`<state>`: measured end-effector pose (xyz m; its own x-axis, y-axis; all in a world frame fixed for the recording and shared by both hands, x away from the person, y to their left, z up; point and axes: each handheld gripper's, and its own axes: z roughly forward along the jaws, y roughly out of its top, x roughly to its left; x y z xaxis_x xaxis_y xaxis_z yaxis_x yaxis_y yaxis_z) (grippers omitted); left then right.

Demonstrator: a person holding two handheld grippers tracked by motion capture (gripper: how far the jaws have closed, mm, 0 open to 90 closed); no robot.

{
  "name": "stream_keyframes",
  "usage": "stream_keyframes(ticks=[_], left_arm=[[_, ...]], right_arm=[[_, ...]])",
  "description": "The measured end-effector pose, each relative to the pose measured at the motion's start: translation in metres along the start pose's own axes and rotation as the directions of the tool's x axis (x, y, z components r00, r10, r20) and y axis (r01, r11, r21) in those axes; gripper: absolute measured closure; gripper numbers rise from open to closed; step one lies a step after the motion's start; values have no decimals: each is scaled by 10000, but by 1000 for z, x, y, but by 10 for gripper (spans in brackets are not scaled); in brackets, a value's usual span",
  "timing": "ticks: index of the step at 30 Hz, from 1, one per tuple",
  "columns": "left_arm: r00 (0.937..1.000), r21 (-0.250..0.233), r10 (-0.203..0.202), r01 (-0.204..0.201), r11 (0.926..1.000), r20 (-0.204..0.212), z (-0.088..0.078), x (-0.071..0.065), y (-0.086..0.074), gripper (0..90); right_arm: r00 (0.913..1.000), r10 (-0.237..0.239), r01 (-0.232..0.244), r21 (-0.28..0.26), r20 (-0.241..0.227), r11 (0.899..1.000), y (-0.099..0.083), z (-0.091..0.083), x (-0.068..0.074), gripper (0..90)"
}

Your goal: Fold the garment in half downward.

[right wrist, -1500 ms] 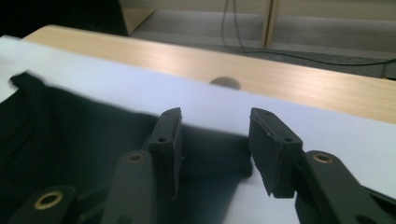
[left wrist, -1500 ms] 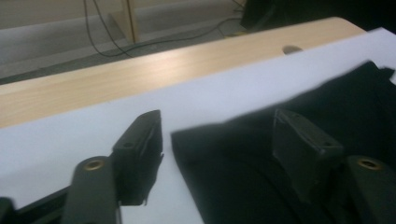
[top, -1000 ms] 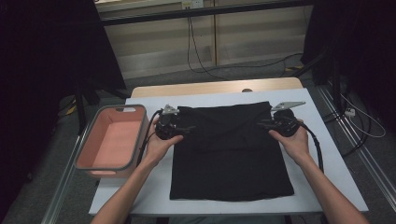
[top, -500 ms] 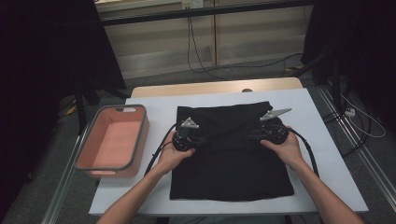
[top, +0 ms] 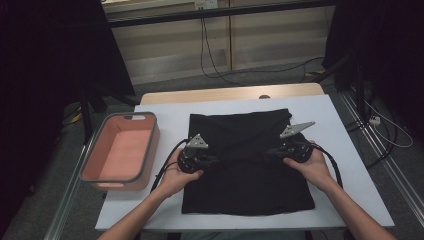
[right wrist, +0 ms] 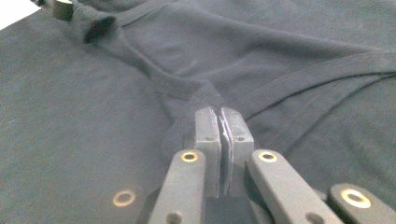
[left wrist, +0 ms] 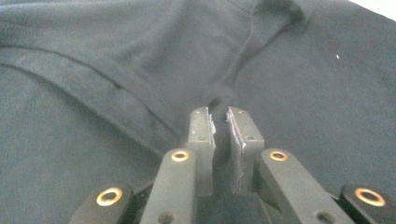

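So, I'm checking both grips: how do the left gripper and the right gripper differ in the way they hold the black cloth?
The left gripper shows a slim gap between its pads; the right gripper has pads nearly touching. The left gripper sits at the black cloth's left edge, the right gripper further in from the right edge. Both have just been closing and pinch a fold of cloth.

Black cotton garment point(left wrist: 116, 70) cut off by every edge in the left gripper view, and by all but the upper left corner in the right gripper view. Fabric pinched by the left gripper point(left wrist: 220, 122) hidden between its pads, likewise at the right gripper point(right wrist: 222, 122). Forearms cropped at the bottom edge of the high view. Far background at upper left and right lost in darkness.
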<state>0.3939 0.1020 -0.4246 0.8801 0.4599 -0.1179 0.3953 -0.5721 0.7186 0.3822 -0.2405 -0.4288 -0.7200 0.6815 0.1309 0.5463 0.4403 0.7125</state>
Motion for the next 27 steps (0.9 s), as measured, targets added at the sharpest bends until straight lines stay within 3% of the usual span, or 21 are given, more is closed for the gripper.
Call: stream_keyframes(ticks=[3, 4, 6, 9, 11, 14, 17, 19, 22, 24, 27], left_arm=[[9986, 93, -293, 289, 9995, 436, -2, -6, -7, 771], [9990, 194, -278, 271, 9994, 364, -3, -8, -9, 716], [9991, 215, -87, 78, 9997, 412, -5, -11, -12, 713], [9990, 138, -101, 95, 9999, 431, -10, -15, -14, 686], [9998, 207, -58, 54, 9998, 198, -11, -17, -14, 665], [9995, 171, 53, -58, 9998, 304, -8, -17, -13, 647], [9998, 262, -114, 118, 9996, -150, 0, -15, -11, 576], [9994, 418, -3, 18, 9991, -355, 5, -14, -8, 579], [9999, 299, -63, 66, 9995, -115, 8, -12, -6, 584], [9999, 321, -24, 29, 9995, -162, 10, -14, -8, 623], [9997, 543, 47, -34, 9985, -237, 12, -16, -14, 717]], right_arm=[[10000, -73, 73, -37, -62, 10000, -8, -5, 9, 861], [10000, -82, 82, -16, -35, 10000, -12, -7, 13, 856], [9999, -140, 142, 223, -87, 9997, -16, -10, 17, 828], [9996, -220, 226, 336, -180, 9992, -20, -16, 23, 801], [9997, -158, 162, 230, -194, 9996, -23, -19, 26, 765], [9997, 31, -28, 122, -248, 9999, -26, -20, 28, 727], [9999, 1, 3, 288, -137, 9996, -24, -19, 28, 726], [9999, -49, 53, 309, -133, 9995, -20, -19, 27, 726], [9997, 9, -7, 81, -264, 10000, -13, -16, 28, 715], [9993, 51, -53, -62, -383, 10000, -13, -10, 30, 697], [9991, 7, 0, 170, -420, 9999, -17, 0, 33, 689]])
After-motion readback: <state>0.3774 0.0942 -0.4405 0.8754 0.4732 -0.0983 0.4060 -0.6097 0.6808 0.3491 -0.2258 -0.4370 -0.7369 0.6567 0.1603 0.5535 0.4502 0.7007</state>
